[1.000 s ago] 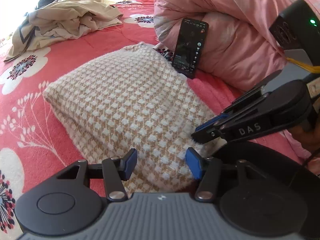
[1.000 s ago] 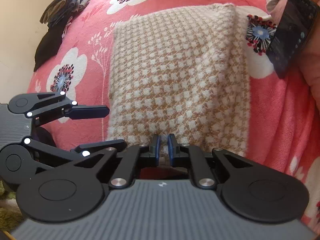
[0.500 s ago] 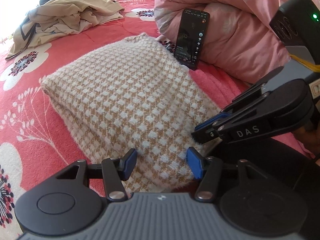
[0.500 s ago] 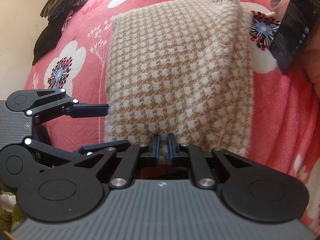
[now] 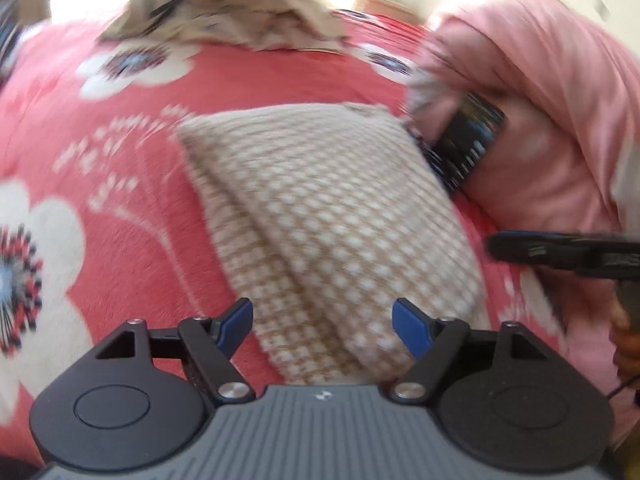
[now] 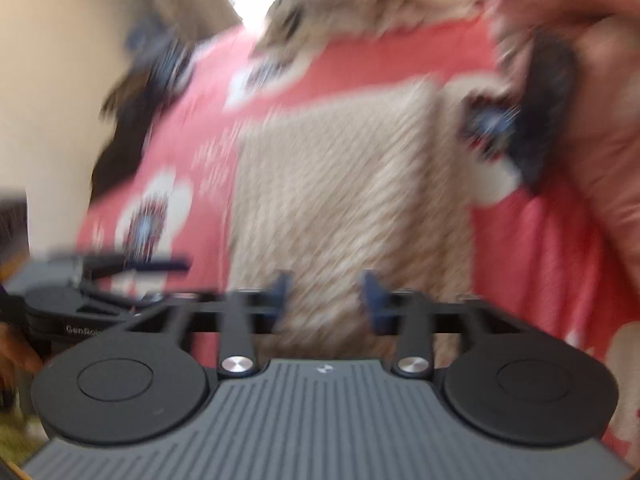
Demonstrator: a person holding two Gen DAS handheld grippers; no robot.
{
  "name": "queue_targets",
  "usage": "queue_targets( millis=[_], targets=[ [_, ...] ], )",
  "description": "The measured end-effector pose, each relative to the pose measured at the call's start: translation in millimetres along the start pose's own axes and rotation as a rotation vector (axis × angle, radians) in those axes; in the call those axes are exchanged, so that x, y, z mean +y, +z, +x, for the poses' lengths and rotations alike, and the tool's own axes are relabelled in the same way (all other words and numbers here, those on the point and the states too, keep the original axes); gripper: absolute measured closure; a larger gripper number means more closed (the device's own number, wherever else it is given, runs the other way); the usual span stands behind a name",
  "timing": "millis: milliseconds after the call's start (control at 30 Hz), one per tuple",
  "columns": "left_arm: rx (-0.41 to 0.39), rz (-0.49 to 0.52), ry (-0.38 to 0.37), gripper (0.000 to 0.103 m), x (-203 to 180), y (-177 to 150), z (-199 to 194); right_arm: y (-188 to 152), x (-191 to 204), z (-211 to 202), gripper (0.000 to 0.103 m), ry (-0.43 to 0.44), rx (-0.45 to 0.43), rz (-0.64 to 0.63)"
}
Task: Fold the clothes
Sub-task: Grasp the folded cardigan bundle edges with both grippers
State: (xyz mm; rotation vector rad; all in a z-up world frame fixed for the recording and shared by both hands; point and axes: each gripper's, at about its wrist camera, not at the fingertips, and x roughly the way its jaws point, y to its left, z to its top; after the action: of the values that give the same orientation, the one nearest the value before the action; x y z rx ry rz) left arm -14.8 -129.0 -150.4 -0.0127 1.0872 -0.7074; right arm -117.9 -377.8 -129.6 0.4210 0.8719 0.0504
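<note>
A folded beige-and-white checked knit sweater (image 5: 328, 216) lies flat on the pink floral bedspread (image 5: 120, 160). My left gripper (image 5: 322, 326) stands open over the sweater's near edge, nothing between its blue pads. In the right wrist view, which is blurred by motion, the same sweater (image 6: 348, 200) lies ahead and my right gripper (image 6: 326, 298) is open at its near edge. The right gripper shows from the side at the right of the left wrist view. The left gripper (image 6: 120, 268) shows at the left of the right wrist view.
A black phone (image 5: 466, 146) leans against a bulky pink quilt (image 5: 540, 92) at the right. A crumpled beige garment (image 5: 224, 12) lies at the far end of the bed. Dark clothes (image 6: 136, 112) lie at the bed's left edge by a wall.
The right gripper has opened from shut. The left gripper's fingers have spread wider. Both views have swung and blurred, pulling back from the sweater, which stays flat on the bed.
</note>
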Motion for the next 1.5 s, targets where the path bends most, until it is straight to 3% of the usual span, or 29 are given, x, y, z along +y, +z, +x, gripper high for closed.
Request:
queue_targets(
  millis=[100,200,367,500,800,1033,1300,1500],
  targets=[
    [-0.004,-0.173,-0.044,0.024,32,9,11,12,-29,-3,0.035,-0.011,-0.043,0.094],
    [-0.017,-0.329,-0.124,0.025,64,16,25,19,-59,13,0.034,0.002,-0.027,0.211],
    [0.001,-0.462,-0.217,0.025,99,28,53,18,-88,38,0.029,0.096,-0.037,0.385],
    [0.016,-0.484,-0.269,0.025,113,40,70,15,-103,57,0.021,0.189,-0.024,0.509],
    [0.069,-0.508,-0.423,0.023,132,62,102,22,-130,81,0.017,0.246,-0.058,0.643],
    [0.109,-0.546,-0.495,0.021,143,66,110,40,-150,110,0.017,0.246,-0.068,0.673],
    [0.113,-0.555,-0.482,0.020,144,77,123,40,-161,136,0.013,0.354,-0.037,0.713],
    [0.121,-0.508,-0.483,0.014,130,73,121,34,-167,146,0.010,0.458,-0.015,0.745]
  ],
)
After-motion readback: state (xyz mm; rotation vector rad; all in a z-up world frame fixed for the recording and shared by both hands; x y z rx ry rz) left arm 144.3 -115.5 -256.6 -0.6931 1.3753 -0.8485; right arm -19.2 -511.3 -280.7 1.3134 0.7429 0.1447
